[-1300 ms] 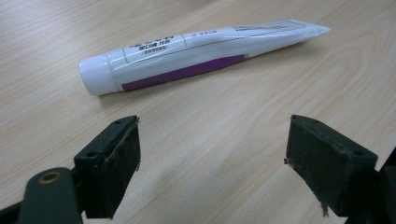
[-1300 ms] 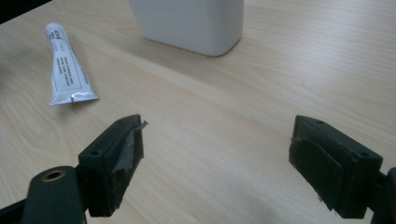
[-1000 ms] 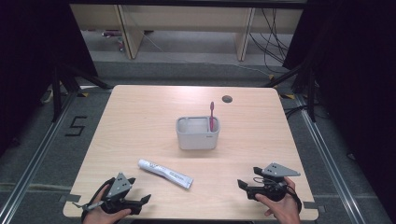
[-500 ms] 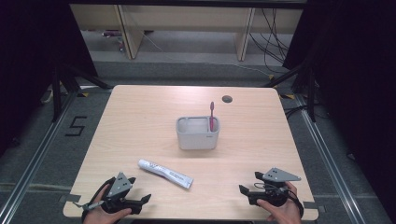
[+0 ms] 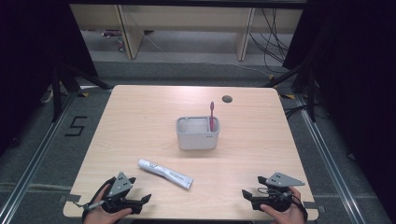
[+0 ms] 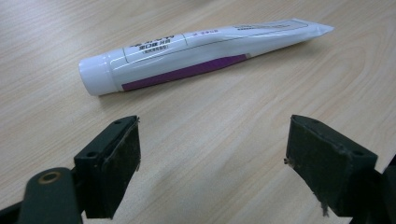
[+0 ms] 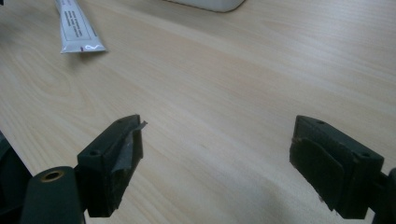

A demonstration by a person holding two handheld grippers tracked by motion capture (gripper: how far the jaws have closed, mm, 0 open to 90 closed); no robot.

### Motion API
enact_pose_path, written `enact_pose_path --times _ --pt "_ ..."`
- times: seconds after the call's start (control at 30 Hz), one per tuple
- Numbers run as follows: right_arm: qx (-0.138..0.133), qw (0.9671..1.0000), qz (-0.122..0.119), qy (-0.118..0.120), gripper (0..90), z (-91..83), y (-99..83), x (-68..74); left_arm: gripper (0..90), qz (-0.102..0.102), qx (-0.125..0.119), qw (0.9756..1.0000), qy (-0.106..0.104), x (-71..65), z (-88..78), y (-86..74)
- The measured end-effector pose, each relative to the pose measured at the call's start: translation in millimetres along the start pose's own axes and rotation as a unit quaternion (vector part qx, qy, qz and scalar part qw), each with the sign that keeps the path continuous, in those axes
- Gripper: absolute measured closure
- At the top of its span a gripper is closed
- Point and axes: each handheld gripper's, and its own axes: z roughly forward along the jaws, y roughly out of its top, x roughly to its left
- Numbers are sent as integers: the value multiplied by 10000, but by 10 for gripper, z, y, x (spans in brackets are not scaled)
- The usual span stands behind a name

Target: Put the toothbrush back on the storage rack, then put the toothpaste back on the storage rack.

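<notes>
Left gripper [image 5: 140,201] sits at the near-left edge of the worktop [image 5: 140,121], held in a hand, fingers [image 6: 114,163] spread wide with nothing between them. In the left gripper view the tube lies just ahead of the gap, apart from both fingers.

Toothpaste tube [image 5: 165,173]: one. White, with a round white cap at its left end and a flat crimped tail at its right end, a purple stripe along the side, small printed text on the upper face. It lies flat on the worktop, slanting from upper-left to lower-right in the high view, near the front edge and left of centre, between the left gripper and the holder. The right gripper view catches its crimped end [image 7: 77,28] at upper left.

Holder [image 5: 197,133]: one, pale grey rectangular tub, centre of the worktop, well apart from the tube. One pink toothbrush [image 5: 211,115] stands upright in its right-hand side.

One dark round grommet hole [image 5: 227,99] near the far edge.

Right gripper [image 5: 250,197] at the near-right edge, in a hand, fingers [image 7: 114,161] also wide and empty, over bare wood.

Count: two grippers, one tube, one holder, one brush.
</notes>
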Motion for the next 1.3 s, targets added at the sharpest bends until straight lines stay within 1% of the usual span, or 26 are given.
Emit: enact_pose_path --times 0.03,0.1,0.2,0.27,0.3,0.43,0.5,0.53,0.57,0.6,0.63,0.67,0.7,0.73,0.77,0.8,0.83,0.87,0.93,0.97,1.0,1.03,1.13,1.2,1.23,1.3 --pt "55 10000 -34 -43 180 -13 -15 -15 172 30 20 10000 49 7 0 0" --pt "52 10000 -70 -16 179 -30 -20 -7 172 11 11 10000 -6 -1 -1 -6" --pt "51 9999 -112 -50 179 -48 -23 16 173 -35 7 10000 26 3 -7 -8" --pt "65 10000 -52 -22 179 -45 -36 35 172 -33 33 10000 41 2 -11 -7" --pt "73 9999 -135 -49 179 -48 -38 26 173 -34 24 10000 34 0 -12 -6" --pt "72 9998 -185 -60 179 -43 -42 23 172 9 -11 10000 59 -1 -6 3" --pt "112 9998 -147 -42 179 -47 -42 21 172 0 23 10000 24 -11 -7 18" --pt "143 9999 11 -15 179 -43 -50 36 171 -3 56 10000 2 -14 -2 14" --pt "143 9999 11 -15 179 -43 -50 36 169 -3 56 10000 2 -14 -2 14" --pt "104 9998 -151 -63 179 -50 -43 11 167 0 -55 10000 -59 -11 2 7" --pt "106 9998 -149 -73 179 -53 -42 13 166 -21 -50 10000 -73 -8 -6 13" --pt "106 9998 -154 -65 179 -54 -43 12 166 -136 -137 9998 -87 -29 -2 18" --pt "106 9998 -154 -65 179 -54 -43 12 166 -136 -137 9998 -87 -29 -2 18" --pt "113 9998 -148 -67 179 -54 -48 10 166 13 -120 9998 -126 -17 -13 21" --pt "108 9998 -150 -65 179 -55 -47 10 165 -50 -231 9996 -149 -33 -1 18" --pt "111 9998 -154 -68 179 -57 -44 13 164 -50 -231 9996 -149 -33 -1 18" --pt "111 9998 -154 -68 179 -57 -44 13 164 198 -73 9997 -147 -8 -30 23" --pt "93 9999 -139 -3 179 -50 -40 24 159 88 -229 9995 -182 -30 -18 27" --pt "111 9998 -141 -30 180 -48 -43 29 158 330 -230 9991 -122 -19 -30 53" --pt "142 9999 -14 17 181 -41 -47 43 158 322 -300 9990 -87 -28 -14 65" --pt "131 9998 -153 -53 180 -43 -45 19 159 522 -192 9984 -75 -7 -20 84" --pt "131 9998 -153 -53 180 -43 -45 19 159 522 -192 9984 -75 -7 -20 84" --pt "80 9998 -158 -38 181 -46 -47 4 161 954 -101 9954 -29 42 33 140" --pt "120 9998 -138 -69 181 -55 -45 -1 161 1047 -41 9945 -71 71 41 171" --pt "131 9999 -27 -36 181 -53 -52 9 161 1015 -14 9948 -111 69 47 191" --pt "118 9999 -84 -47 182 -43 -59 -15 160 1074 34 9941 -141 69 55 235"
